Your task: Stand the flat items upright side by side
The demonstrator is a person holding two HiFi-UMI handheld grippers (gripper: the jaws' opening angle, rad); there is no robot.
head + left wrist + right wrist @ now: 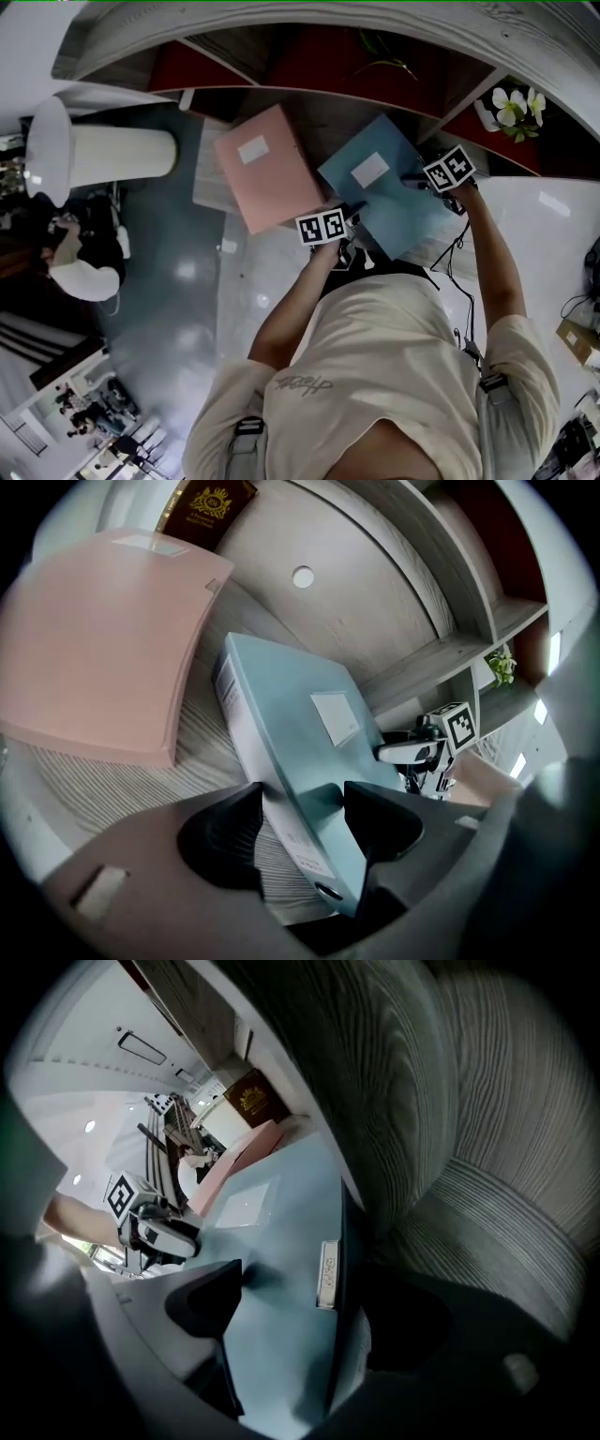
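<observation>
Progress: approx nil. Neither flat item is upright yet.

- Pink folder: lies flat on the shelf, label up, to the left of the blue one. Their corners are near; can't tell if they touch.
- Blue folder: also down, cover and label up, sitting askew. Its near end points at the person and may hang past the shelf's front edge, can't tell.
- L gripper: jaws apart, with the blue folder's near spine end between them. One pad is at the cover. There's a gap on the other side w/ shelf grain showing through, so I read it as not clamped.
- R gripper: jaws wide apart astride the blue folder's right edge. One pad is over the cover and the other is clear of the edge, so no squeeze.

To do, by my read: everything. Grip blue, tip it onto an edge and stand it. Then do the same w/ pink, close beside it. Both look thick enough to stand alone, but could topple w/o a wall to lean on.

Surface: grey wood-grain shelf, matte, w/ a ribbed-looking pattern.

Room:
- Cubbies w/ dark red backs sit behind the shelf.
- White flowers are at the right.
- A dark red book w/ a gold crest stands at the back.
- A white cylinder is off to the left.
- Glossy pale floor lies below.
</observation>
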